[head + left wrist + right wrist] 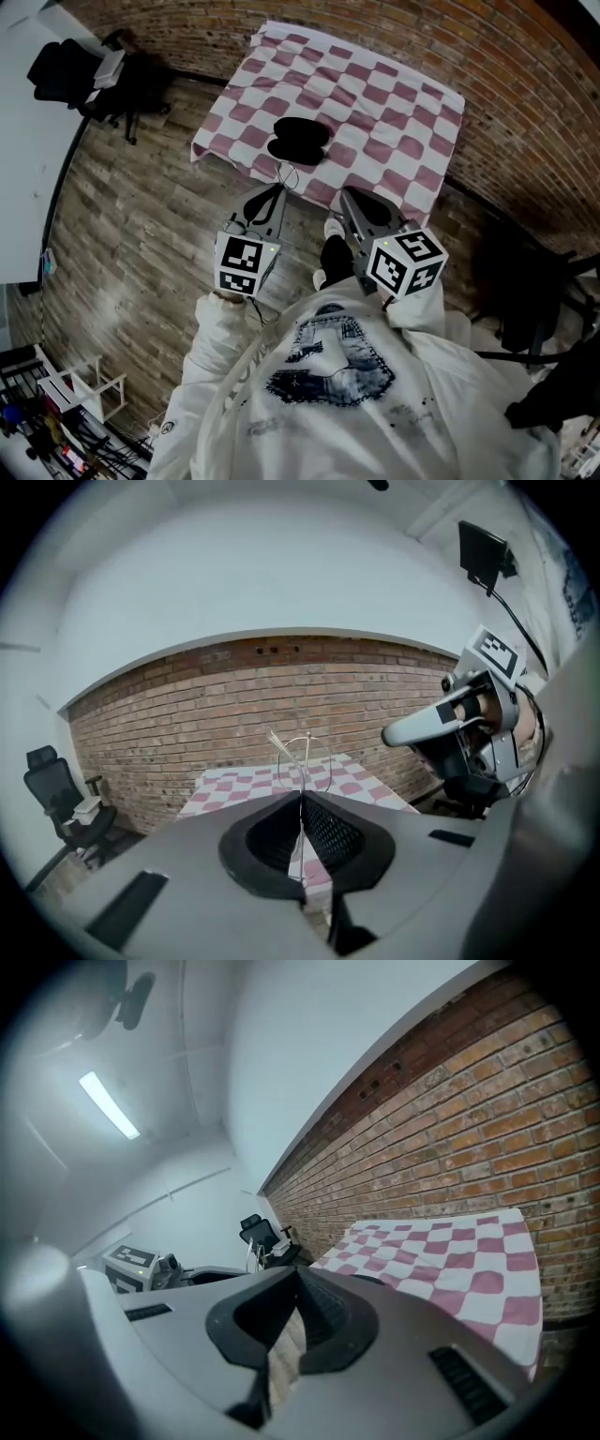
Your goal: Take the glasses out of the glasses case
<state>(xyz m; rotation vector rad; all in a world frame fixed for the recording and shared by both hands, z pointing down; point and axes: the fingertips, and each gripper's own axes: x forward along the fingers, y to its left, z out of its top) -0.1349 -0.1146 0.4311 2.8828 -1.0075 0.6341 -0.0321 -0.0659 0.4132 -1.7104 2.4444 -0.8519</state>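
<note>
The left gripper (302, 797) jaws pinch thin wire-framed glasses (306, 761), which stick out beyond the tips. The right gripper (298, 1271) jaws are together, empty.

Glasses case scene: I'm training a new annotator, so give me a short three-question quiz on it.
1. True or false: the glasses lie in the case.
2. Which side's gripper holds the glasses? A left, B right, C neither.
3. What pattern has the cloth under the case?

Key
1. False: they are out of the open case and off the cloth.
2. A: the left gripper is shut on their thin wire frame. The right gripper is shut and empty.
3. Pink-and-white checks.
</note>
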